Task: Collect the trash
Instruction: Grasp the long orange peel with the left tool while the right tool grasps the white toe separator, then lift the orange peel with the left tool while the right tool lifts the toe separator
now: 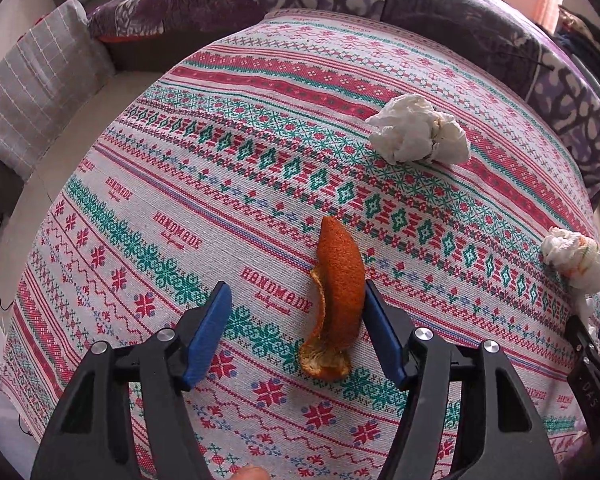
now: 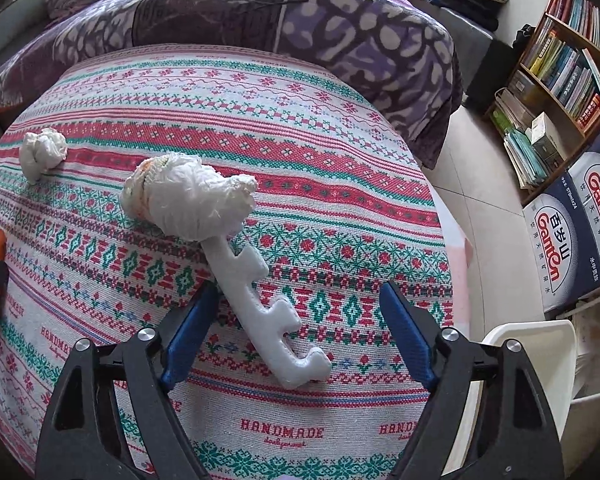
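A curled orange peel (image 1: 336, 300) lies on the patterned tablecloth (image 1: 160, 184). My left gripper (image 1: 296, 292) stands open around it, the peel close against the right pad and apart from the left one. Two crumpled white tissues (image 1: 420, 130) (image 1: 576, 258) lie farther off to the right. In the right wrist view a white key-shaped foam piece (image 2: 268, 304) lies on the cloth, its far end under a crumpled white wad (image 2: 184, 200). My right gripper (image 2: 298, 292) is open astride the foam, whose edge runs beside the left finger. A smaller tissue (image 2: 42, 152) sits far left.
A bed with a purple patterned blanket (image 2: 340, 32) borders the table's far side. A bookshelf (image 2: 560, 80) and printed cartons (image 2: 568, 232) stand to the right on the tiled floor. A white plastic container (image 2: 520, 344) sits by the table's right edge. A grey cushion (image 1: 40, 92) lies at the left.
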A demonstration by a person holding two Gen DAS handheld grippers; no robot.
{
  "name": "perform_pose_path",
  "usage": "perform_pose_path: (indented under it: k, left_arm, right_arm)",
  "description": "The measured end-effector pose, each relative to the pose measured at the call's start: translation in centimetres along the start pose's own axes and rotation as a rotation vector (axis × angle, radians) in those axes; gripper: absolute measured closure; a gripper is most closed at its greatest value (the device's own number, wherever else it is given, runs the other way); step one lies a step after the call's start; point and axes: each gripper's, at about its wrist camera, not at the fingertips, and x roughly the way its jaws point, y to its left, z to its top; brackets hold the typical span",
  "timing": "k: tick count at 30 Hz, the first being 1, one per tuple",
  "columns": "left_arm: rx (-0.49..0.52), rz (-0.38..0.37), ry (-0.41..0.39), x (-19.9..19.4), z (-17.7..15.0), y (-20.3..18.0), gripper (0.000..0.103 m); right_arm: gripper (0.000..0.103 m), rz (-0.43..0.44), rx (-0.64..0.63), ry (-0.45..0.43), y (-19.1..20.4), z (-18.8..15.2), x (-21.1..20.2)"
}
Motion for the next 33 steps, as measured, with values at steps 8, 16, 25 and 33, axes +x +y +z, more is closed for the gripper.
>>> perform_pose_path:
  k: [8, 16, 25, 33]
  left_arm:
    - [0.05, -0.016, -0.005, -0.6, -0.6, -1.0, 0.08]
    - [-0.069, -0.063, -0.08, -3.7, -0.5, 0.7, 0.081]
    - [-0.102, -0.129, -0.177, -8.5, -0.1, 1.5, 0.081]
    - [-0.077, -0.094, -0.285, -11.9, -0.9, 1.3, 0.081]
  right_arm:
    - [0.077, 0.075, -0.056, 0.023, 1.8, -0.7, -1.1]
    - [0.079, 0.198, -0.001, -0.067, 1.5, -0.3, -5.6]
    - [0.079, 0.234, -0.036, -0.258, 1.9, -0.8, -12.5]
    - [0.079, 0.184, -0.016, -0.35, 0.9, -1.4, -15.7]
